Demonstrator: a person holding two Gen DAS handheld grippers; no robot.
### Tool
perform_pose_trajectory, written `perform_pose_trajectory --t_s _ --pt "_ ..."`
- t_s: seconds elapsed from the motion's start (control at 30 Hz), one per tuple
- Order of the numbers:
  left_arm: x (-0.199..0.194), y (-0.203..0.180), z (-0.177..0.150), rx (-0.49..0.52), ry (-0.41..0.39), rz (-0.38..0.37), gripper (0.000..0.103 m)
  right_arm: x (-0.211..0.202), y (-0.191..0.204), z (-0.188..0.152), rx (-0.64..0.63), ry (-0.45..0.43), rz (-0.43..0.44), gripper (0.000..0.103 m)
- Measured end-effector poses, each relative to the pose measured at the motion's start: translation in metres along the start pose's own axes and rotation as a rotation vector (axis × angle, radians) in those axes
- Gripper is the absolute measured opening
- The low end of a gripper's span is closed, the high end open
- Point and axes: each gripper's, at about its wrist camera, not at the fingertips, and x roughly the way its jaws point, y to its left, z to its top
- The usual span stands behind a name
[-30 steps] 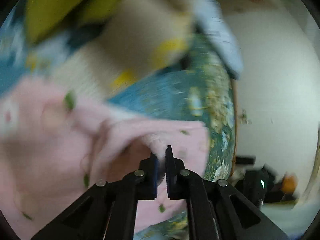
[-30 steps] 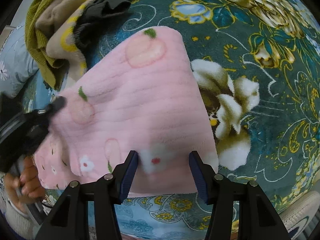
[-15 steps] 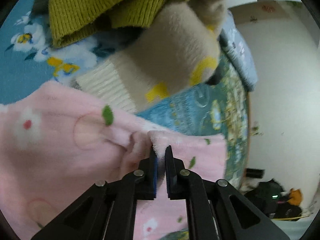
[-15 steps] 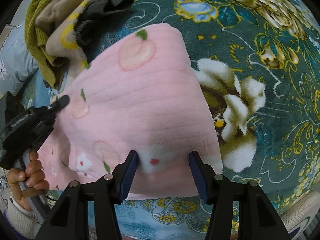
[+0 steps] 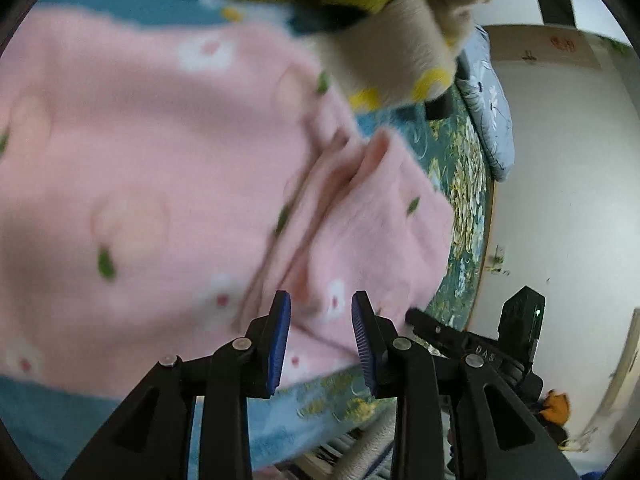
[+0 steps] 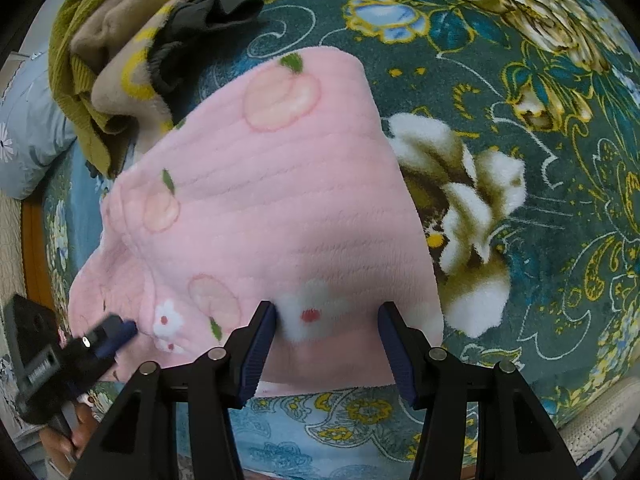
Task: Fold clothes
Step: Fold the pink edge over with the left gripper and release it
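A pink fleece garment [image 6: 272,208] with peach and flower prints lies folded on the floral bedspread [image 6: 540,120]. It fills the left wrist view [image 5: 160,184], with a folded layer on its right side. My left gripper [image 5: 320,340] is open and empty over the garment's near edge; it shows in the right wrist view [image 6: 116,330] at the garment's left edge. My right gripper [image 6: 326,344] is open and empty, its jaws spread over the garment's near edge. It shows in the left wrist view [image 5: 472,348] at the lower right.
A pile of other clothes, olive knit [image 6: 76,76], beige fleece with yellow marks [image 6: 120,60] and dark fabric [image 6: 216,8], lies at the back left beside the pink garment. A blue-grey pillow [image 6: 28,136] is at the far left. A white wall [image 5: 568,180] stands past the bed edge.
My left gripper has opened and let go of the pink garment's fold, which now lies flat. It has drawn back to the garment's near left edge. The right gripper has stayed in place, open.
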Motion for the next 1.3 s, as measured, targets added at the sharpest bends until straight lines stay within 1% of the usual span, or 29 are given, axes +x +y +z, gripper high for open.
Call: perform_pose_trajectory --t_s 0.13,0.27,0.3,0.33,0.37,0.47,0.5,0.57,0.63,0.7,0.77,0.8,0.83,0.87,0.9,0.93,0.97,1.03,1.07,1.1,1.17,1.23,1.3 --pt "0.014 0.003 -0.003 -0.013 0.020 0.027 0.032 -0.001 0.004 -0.003 -0.003 -0.003 -0.002 0.057" --pt "0.021 0.008 -0.002 -0.082 -0.018 0.009 0.030 -0.002 0.007 -0.007 -0.010 -0.004 -0.005 0.057" --pt "0.023 0.008 -0.001 -0.097 -0.028 0.008 0.028 -0.003 0.007 -0.008 -0.011 -0.005 -0.006 0.057" --pt "0.023 0.007 -0.002 -0.098 -0.036 0.011 0.013 -0.003 0.008 -0.009 -0.012 -0.005 -0.007 0.057" --pt "0.022 0.004 -0.003 -0.086 -0.049 0.019 0.008 -0.004 0.008 -0.010 -0.014 -0.006 -0.006 0.057" --pt "0.008 -0.012 -0.012 -0.006 -0.099 0.010 0.008 -0.005 0.010 -0.013 -0.018 -0.008 -0.005 0.057" --pt "0.004 -0.014 -0.015 0.011 -0.106 0.021 0.008 -0.004 0.010 -0.014 -0.018 -0.006 -0.004 0.057" --pt "0.002 -0.011 -0.018 0.024 -0.105 0.074 0.008 -0.002 0.011 -0.016 -0.018 -0.002 -0.004 0.057" --pt "0.006 0.001 -0.018 0.005 -0.083 0.125 0.008 0.000 0.011 -0.018 -0.018 0.002 -0.004 0.057" --pt "0.011 0.008 -0.017 -0.029 -0.068 0.106 0.009 0.002 0.012 -0.020 -0.019 0.006 -0.003 0.057" --pt "0.009 0.005 -0.015 -0.026 -0.056 0.089 0.009 0.004 0.013 -0.022 -0.019 0.010 -0.003 0.057" --pt "0.007 0.001 -0.012 -0.008 -0.052 0.080 0.014 0.005 0.013 -0.023 -0.019 0.013 -0.002 0.057" --pt "0.004 -0.003 -0.010 0.011 -0.050 0.073 0.025 0.004 0.012 -0.023 -0.018 0.013 -0.001 0.057" --pt "-0.001 -0.006 -0.006 0.032 -0.062 0.069 0.033 0.004 0.011 -0.022 -0.017 0.012 0.000 0.057" --pt "-0.005 -0.009 -0.002 0.050 -0.075 0.065 0.045 0.003 0.011 -0.022 -0.019 0.011 0.001 0.057" --pt "-0.006 -0.011 0.002 0.058 -0.088 0.053 0.049 0.002 0.011 -0.021 -0.022 0.011 0.002 0.057" --pt "-0.007 -0.012 0.009 0.061 -0.095 0.039 0.051 0.001 0.011 -0.021 -0.024 0.010 0.001 0.057" --pt "-0.001 -0.011 0.029 0.061 -0.079 0.008 0.061 0.001 0.011 -0.020 -0.028 0.010 0.000 0.057" --pt "0.007 -0.013 0.036 0.068 -0.061 -0.003 0.062 0.001 0.011 -0.020 -0.028 0.010 0.000 0.057" --pt "0.017 -0.018 0.047 0.074 -0.036 0.013 0.062 0.000 0.011 -0.020 -0.029 0.010 0.000 0.057" --pt "0.027 -0.021 0.059 0.097 -0.011 0.045 0.062 0.000 0.011 -0.019 -0.029 0.009 0.001 0.057" --pt "0.034 -0.025 0.065 0.129 0.004 0.046 0.062 -0.001 0.011 -0.019 -0.029 0.009 0.005 0.057" --pt "0.047 -0.028 0.064 0.130 0.036 0.023 0.062 -0.002 0.011 -0.020 -0.029 0.009 0.008 0.057"
